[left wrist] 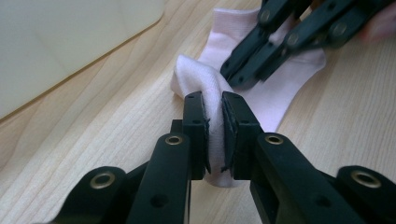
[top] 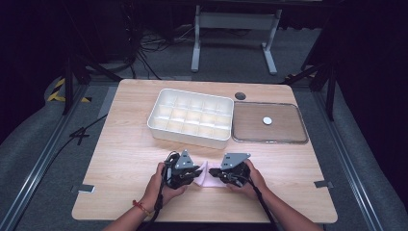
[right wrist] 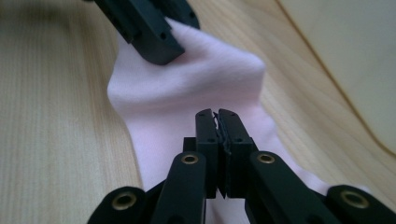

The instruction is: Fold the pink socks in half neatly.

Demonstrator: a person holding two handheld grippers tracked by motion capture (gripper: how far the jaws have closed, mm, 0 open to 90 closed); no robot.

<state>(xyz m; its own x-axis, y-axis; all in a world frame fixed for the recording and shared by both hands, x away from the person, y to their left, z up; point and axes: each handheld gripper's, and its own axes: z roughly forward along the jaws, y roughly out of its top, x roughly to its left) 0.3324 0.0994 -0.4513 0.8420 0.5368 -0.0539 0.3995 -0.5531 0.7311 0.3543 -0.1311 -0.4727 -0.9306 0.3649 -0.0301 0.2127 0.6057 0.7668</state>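
A pale pink sock (top: 206, 180) lies on the wooden table near its front edge, between my two grippers. In the left gripper view my left gripper (left wrist: 213, 100) is shut on a raised fold of the sock (left wrist: 275, 98), with cloth squeezed between its pads. My right gripper (right wrist: 217, 114) has its jaws together, tips down on the flat part of the sock (right wrist: 196, 79); I see no cloth between its pads. From above, the left gripper (top: 197, 172) and right gripper (top: 212, 172) point at each other, a hand on each.
A white box (top: 190, 137) divided into several compartments stands behind the grippers at the table's middle. To its right lies a clear shallow tray (top: 269, 141) with a small white disc (top: 267, 120) in it. A dark round grommet (top: 240, 96) sits near the far edge.
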